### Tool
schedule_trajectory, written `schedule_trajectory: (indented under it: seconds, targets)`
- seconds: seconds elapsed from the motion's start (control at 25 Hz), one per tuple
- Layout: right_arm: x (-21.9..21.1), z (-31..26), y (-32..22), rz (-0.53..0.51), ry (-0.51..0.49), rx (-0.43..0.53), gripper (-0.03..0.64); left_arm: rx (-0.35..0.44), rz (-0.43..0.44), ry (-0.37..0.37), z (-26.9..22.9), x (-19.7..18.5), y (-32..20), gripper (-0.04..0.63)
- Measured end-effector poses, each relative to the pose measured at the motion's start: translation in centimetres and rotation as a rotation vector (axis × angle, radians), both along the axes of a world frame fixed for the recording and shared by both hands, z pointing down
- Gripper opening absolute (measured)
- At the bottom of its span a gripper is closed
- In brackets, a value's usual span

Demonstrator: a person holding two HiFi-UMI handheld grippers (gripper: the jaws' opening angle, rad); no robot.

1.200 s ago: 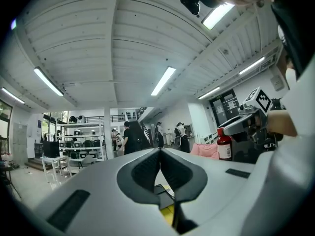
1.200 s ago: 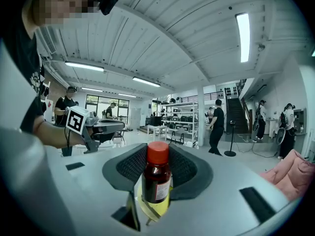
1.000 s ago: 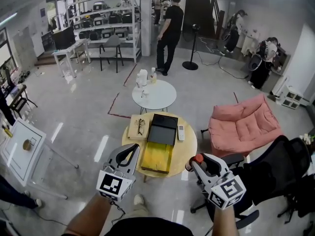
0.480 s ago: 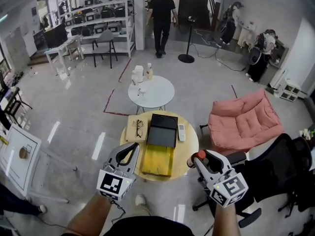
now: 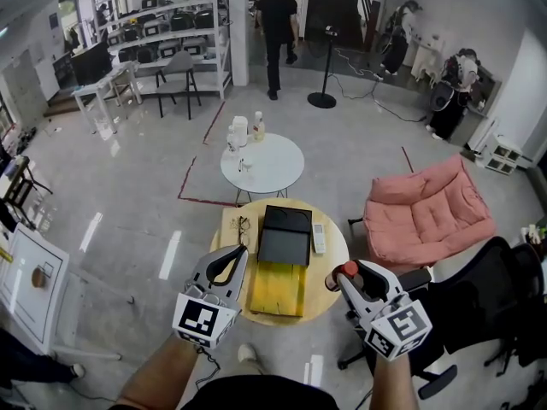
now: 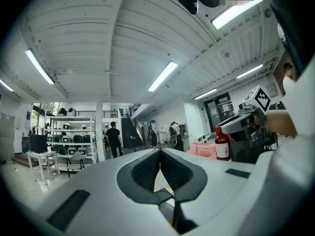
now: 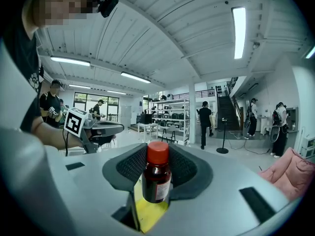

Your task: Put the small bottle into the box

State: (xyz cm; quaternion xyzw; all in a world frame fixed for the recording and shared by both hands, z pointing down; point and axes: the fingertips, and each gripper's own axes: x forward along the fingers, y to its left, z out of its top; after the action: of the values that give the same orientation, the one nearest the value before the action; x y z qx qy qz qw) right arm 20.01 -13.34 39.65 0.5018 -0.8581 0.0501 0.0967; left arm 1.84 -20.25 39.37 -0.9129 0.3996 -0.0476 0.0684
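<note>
The round wooden worktop (image 5: 332, 273) stands on the open floor directly ahead of the person. A pink armchair (image 5: 427, 216) is well apart to its right, and a white round table (image 5: 261, 167) stands beyond it.

The box (image 5: 275, 287) lies near the middle of the worktop. Its yellow inside faces up, and its black lid (image 5: 285, 239) is folded back on the far side. A remote (image 5: 318, 237) lies just beside the lid and does not obstruct the opening.

The left tongs (image 5: 232, 256) hover over the near left edge of the worktop. Their jaws are pressed together with nothing between them. The right tongs (image 5: 349, 278) hover at the near right edge, beside the box but not yet over it. They grip the small bottle (image 7: 156, 178) across its body.

The bottle stands upright between the pads, with its red cap (image 7: 158, 152) above them. Most of its dark body and label lies at or below pad level.

The step in hand appears to be carrying the bottle to the box. To do it well:
- Hold the grip steady and keep the bottle vertical.
- Bring the right tongs over the centre of the yellow area, clear of the box walls and the raised lid.
- Lower until the bottle base rests on the box floor, then part the jaws.
- Keep the left tongs off to the side, ready to steady the box if it slides.
</note>
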Motion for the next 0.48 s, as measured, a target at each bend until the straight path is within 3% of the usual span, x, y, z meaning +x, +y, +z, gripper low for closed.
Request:
schedule_trajectory:
  seconds: [0.48]
  targets:
    - [-2.7, -1.3, -4.7, 0.012, 0.019, 0.016, 0.147, 0.011, 0.033, 0.012, -1.4, -0.2, -4.6, 0.017]
